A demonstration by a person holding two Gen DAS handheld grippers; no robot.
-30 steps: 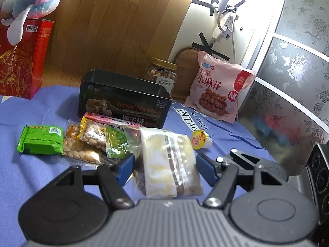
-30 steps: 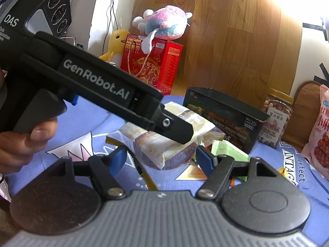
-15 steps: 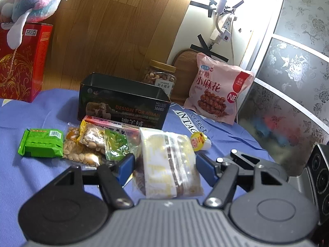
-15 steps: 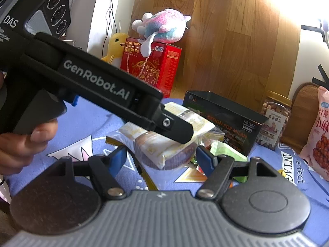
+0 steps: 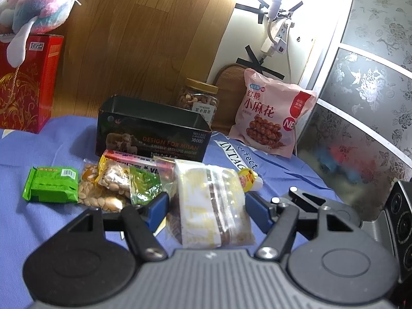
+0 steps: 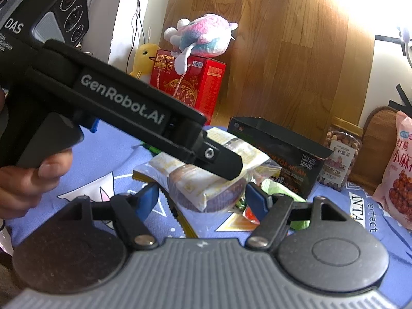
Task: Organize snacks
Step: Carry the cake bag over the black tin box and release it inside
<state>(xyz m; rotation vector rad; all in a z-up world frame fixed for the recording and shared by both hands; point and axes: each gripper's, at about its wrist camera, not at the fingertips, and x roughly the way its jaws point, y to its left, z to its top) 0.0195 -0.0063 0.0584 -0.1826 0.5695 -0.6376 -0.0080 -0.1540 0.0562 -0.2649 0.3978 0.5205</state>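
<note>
A clear-wrapped cake pack with white and yellow print (image 5: 211,206) sits between the blue pads of my left gripper (image 5: 207,207), which is shut on it just above the blue cloth. The pack also shows in the right wrist view (image 6: 206,177), under the left gripper's black body. My right gripper (image 6: 202,199) is open and empty, close in front of the pack. An open black tin box (image 5: 152,134) stands behind. A green packet (image 5: 51,184), a nut bag (image 5: 108,188) and a pink bar (image 5: 134,158) lie left of the pack.
A nut jar (image 5: 198,103) and a pink snack bag (image 5: 267,121) stand at the back by the wall. A red gift box (image 5: 23,85) with a plush toy (image 5: 38,7) on top stands at the far left. A small yellow tube (image 5: 248,177) lies right of the pack.
The left gripper with the pack has risen slightly and drawn back a little; the tin box and snacks sit lower and farther in its view. The right gripper has barely moved.
</note>
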